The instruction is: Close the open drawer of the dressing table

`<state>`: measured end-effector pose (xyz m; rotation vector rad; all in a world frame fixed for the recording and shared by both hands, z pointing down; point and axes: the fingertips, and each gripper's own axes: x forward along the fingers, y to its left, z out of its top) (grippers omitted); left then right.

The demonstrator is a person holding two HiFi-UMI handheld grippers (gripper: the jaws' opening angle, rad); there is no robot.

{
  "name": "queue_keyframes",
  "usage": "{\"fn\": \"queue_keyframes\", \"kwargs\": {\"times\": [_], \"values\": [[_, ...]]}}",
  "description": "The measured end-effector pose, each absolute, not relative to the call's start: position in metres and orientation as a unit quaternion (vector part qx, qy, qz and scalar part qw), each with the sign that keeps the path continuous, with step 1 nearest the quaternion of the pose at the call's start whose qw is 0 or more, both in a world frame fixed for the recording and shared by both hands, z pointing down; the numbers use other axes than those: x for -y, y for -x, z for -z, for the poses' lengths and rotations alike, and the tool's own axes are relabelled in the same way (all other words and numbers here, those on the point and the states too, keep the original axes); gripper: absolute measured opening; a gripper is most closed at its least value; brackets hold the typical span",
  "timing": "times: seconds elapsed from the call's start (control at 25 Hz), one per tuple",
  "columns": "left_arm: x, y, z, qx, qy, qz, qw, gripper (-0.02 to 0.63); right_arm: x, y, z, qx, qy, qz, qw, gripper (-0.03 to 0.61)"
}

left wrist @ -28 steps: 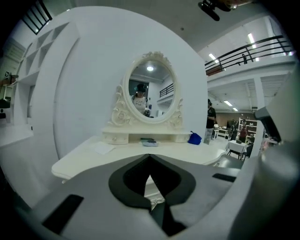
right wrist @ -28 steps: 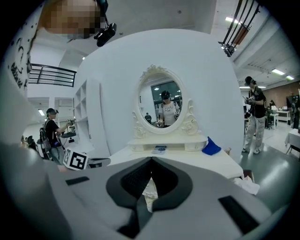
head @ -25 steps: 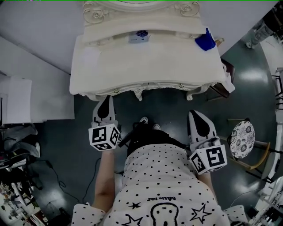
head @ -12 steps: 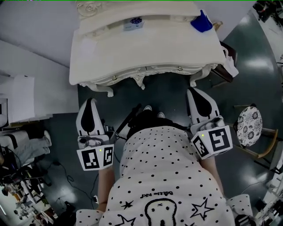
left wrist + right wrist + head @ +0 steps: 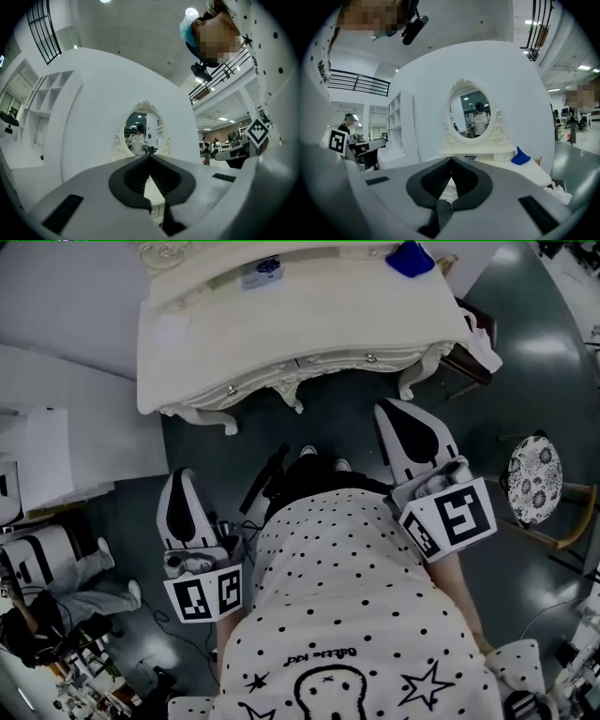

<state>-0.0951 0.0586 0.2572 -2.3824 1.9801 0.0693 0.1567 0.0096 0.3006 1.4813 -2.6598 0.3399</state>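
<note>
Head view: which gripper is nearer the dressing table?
The right gripper: its tip sits just short of the dressing table front edge, while the left gripper hangs farther back, beside the person.

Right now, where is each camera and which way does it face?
Head view: on the person's head, looking steeply down at the dressing table; dotted shirt, left tool, right tool.
Left gripper view: on left tool, looking along shut jaws at the mirror; shirt at right.
Right gripper view: on right tool, facing mirror and blue object; shirt at left.
Both gripper views share the mirror.
</note>
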Motion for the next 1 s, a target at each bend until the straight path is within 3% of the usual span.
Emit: {"fn": "queue_keyframes", "kwargs": {"times": [1.0], "values": [[-0.059, 0.110, -0.258, -0.652, 0.757, -0.033, 0.014, 0.011, -0.016, -0.134, -0.310, 0.880, -0.454, -0.120, 0.065, 0.009]]}}
